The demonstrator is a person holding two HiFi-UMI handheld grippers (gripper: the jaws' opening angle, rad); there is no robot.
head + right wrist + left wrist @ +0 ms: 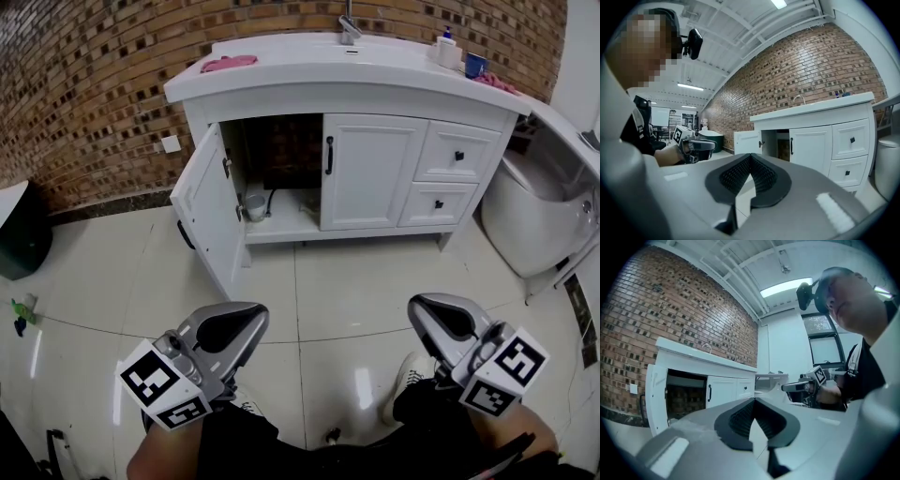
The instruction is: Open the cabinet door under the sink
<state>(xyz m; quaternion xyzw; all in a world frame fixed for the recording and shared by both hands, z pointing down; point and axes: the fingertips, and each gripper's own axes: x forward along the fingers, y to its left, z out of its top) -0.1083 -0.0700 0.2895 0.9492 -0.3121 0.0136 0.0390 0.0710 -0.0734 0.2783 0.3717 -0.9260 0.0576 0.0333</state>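
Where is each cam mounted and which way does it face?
Head view: on the head, looking steeply down at the cabinet with its open door; shows left gripper, right gripper, a shoe.
Left gripper view: on that gripper, along its shut jaws toward the cabinet; shows the person's torso.
Right gripper view: on that gripper, along its shut jaws toward the cabinet; shows the person's hand.
Shared: all see the open door; each gripper view sees the other gripper.

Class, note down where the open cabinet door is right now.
In the head view, the open cabinet door hangs at the left end of the vanity, swung outward. It is left of the closed door and below the pink cloth.
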